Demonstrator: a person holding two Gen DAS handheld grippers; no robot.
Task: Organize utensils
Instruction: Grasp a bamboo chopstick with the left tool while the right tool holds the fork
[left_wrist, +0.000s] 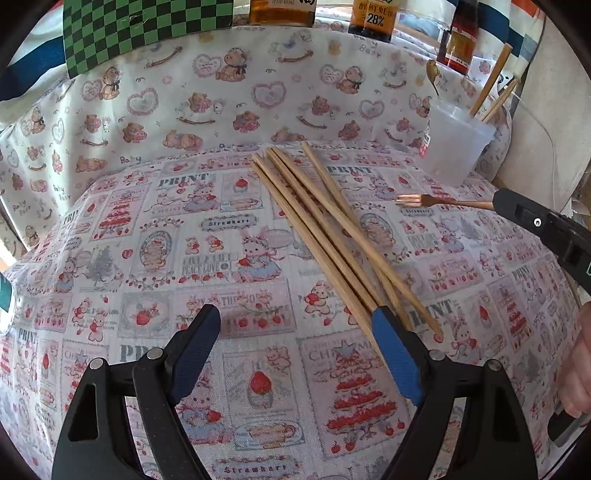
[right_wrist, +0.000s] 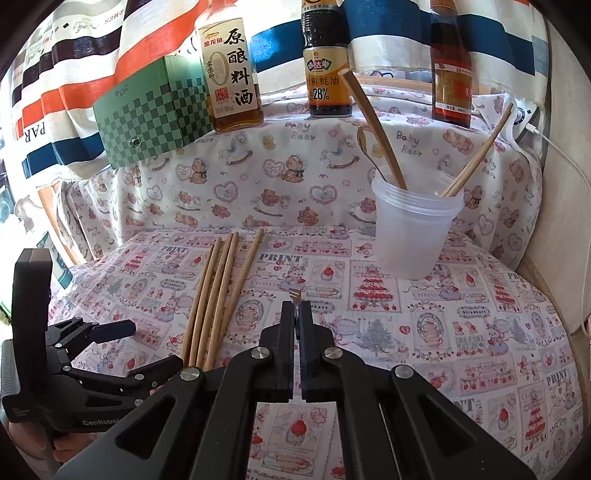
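Several wooden chopsticks (left_wrist: 325, 236) (right_wrist: 218, 295) lie side by side on the printed cloth (left_wrist: 155, 258). My left gripper (left_wrist: 295, 312) (right_wrist: 157, 341) hangs open just above the cloth. Its right finger (left_wrist: 395, 354) rests at the near ends of the chopsticks, and only cloth shows between the pads. My right gripper (right_wrist: 295, 306) (left_wrist: 496, 203) is shut on the handle of a small copper fork (left_wrist: 436, 202) (right_wrist: 295, 295), held level above the cloth with its tines forward. A translucent plastic cup (right_wrist: 413, 232) (left_wrist: 454, 147) at the back right holds chopsticks and a spoon.
Three sauce bottles (right_wrist: 232, 74) and a green checkered box (right_wrist: 147, 114) stand on the raised ledge behind. A white cable (right_wrist: 576, 184) runs along the right wall. A person's hand (left_wrist: 580, 369) holds the right gripper's handle.
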